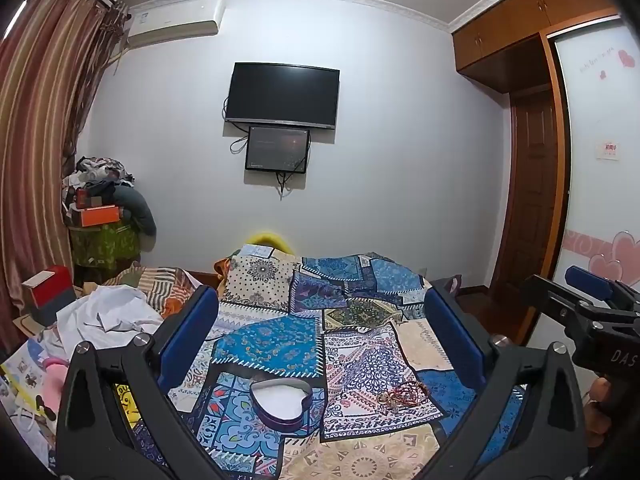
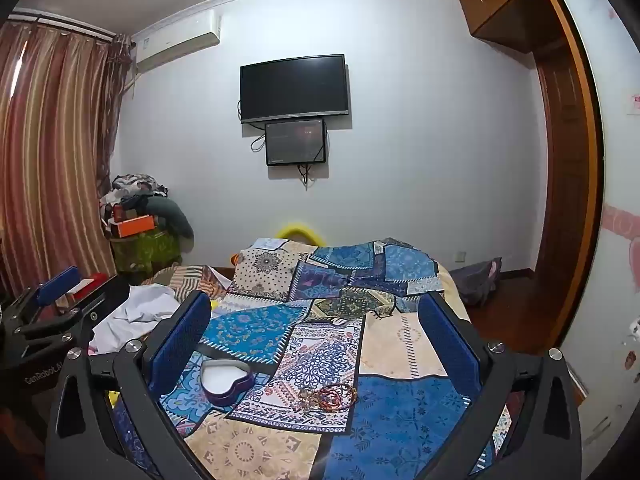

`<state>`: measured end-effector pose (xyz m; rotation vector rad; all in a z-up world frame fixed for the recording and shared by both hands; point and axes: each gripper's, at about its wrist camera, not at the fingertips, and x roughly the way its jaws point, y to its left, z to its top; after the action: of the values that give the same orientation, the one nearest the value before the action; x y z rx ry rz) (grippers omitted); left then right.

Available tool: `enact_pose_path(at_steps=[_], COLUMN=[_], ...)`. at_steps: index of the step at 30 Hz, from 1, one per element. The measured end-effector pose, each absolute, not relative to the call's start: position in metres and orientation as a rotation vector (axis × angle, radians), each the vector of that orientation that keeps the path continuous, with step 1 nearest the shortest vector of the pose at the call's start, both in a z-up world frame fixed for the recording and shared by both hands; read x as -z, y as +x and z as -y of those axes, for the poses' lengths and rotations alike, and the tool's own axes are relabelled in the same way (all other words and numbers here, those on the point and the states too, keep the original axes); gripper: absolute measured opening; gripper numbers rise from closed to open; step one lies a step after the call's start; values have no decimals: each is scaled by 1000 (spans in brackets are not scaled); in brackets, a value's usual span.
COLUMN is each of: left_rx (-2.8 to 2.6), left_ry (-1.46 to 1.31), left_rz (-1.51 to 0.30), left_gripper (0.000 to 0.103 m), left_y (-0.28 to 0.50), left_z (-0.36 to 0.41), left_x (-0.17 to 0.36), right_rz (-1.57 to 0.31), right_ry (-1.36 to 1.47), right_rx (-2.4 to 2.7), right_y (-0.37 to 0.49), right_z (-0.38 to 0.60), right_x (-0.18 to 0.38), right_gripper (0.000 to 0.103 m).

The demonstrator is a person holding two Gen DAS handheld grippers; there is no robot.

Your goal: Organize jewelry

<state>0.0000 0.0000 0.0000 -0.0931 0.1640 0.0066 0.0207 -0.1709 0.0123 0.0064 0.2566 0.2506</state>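
Between the blue pads of the left claw [image 1: 320, 332]: nothing held; fingers spread wide, raised above the bed. Right claw [image 2: 316, 336]: likewise spread and empty, held beside the left at similar height.

Item 1. Heart-shaped box [image 1: 281, 404], purple wall, white lining, lid absent, apparently empty. Lies on the bedspread below the left claw; in the right wrist view it sits toward the left finger.

Item 2. Jewelry heap [image 2: 328, 396], tangled strands in red, gold and orange beads; individual pieces cannot be told apart. Lies on the bedspread just beside the box, to its right, not touching it.

Step in hand, as judged: start of task, approach not yet made; no piece is in the box. Next move calls for one claw to descend on the heap and pinch a single strand low, the tangle likely to drag neighbours along; the other claw may need to steady the light box.

Surface: patchwork bedspread [image 2: 400, 412], blue, cream and navy printed panels, soft and uneven. White crumpled cloth [image 1: 108, 316] at the left edge.

Room: wall-mounted television [image 1: 282, 96] with a smaller screen below, air conditioner [image 1: 176, 22], striped curtains [image 1: 36, 140], wooden wardrobe [image 1: 532, 12], piled clothes and boxes in the corner.
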Motion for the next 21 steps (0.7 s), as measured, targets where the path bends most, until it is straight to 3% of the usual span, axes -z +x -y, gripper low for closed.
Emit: enact_pose_path(at_steps=[21], left_rx=[-2], left_ry=[-97], left_rz=[-166], left_gripper=[103], left_y=[0], left_z=[1], left_x=[0], right_rz=[-261], right_ry=[6], right_rx=[-252], right_y=[22], right_z=[172], right_x=[-15], right_gripper=[103])
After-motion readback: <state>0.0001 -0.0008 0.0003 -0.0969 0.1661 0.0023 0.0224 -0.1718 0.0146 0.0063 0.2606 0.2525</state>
